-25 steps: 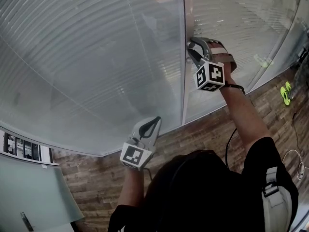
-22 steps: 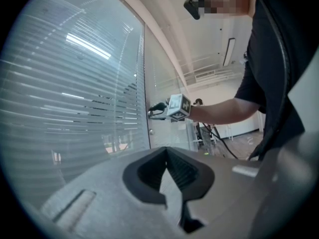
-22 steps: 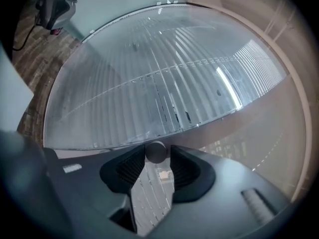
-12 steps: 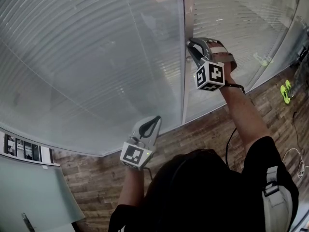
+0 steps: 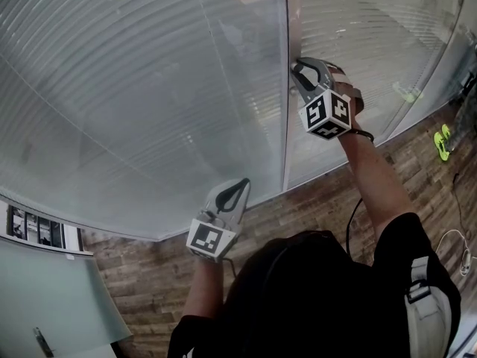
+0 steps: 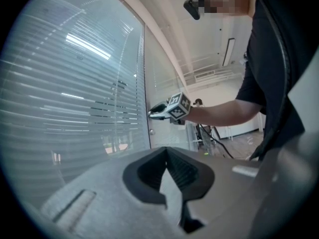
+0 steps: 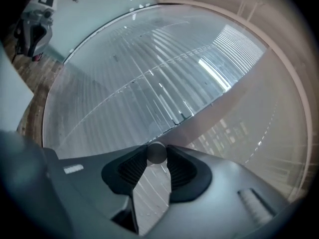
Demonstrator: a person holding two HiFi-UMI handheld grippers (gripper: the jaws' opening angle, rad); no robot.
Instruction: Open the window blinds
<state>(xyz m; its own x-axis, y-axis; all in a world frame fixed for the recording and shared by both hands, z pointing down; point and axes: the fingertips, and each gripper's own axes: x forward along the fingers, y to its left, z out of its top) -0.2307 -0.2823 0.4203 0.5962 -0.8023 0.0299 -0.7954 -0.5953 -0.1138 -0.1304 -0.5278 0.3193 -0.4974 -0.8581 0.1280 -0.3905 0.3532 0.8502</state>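
Horizontal slatted blinds [image 5: 149, 88] hang behind glass panes either side of a pale upright frame post [image 5: 285, 125]. My right gripper [image 5: 297, 64] is raised against that post. In the right gripper view it [image 7: 157, 154] has a small round grey knob [image 7: 156, 152] between its pads; its jaws have just been closing and now press on the knob. My left gripper [image 5: 242, 183] hangs lower and to the left, near the bottom of the left pane, its jaws shut [image 6: 166, 151] on nothing. From the left gripper view the right gripper [image 6: 155, 111] shows at the post, with a second small knob [image 6: 151, 131] below it.
A brown wood-plank floor [image 5: 320, 200] runs under the panes. A green object [image 5: 442, 144] and cables lie on it at the right. A frosted glass panel [image 5: 52, 297] stands at the lower left. The person's head and shoulders fill the bottom centre.
The right gripper has rolled about its own axis, so its marker cube now sits turned and slightly higher, and its jaws have narrowed onto the knob. The left gripper has not moved.
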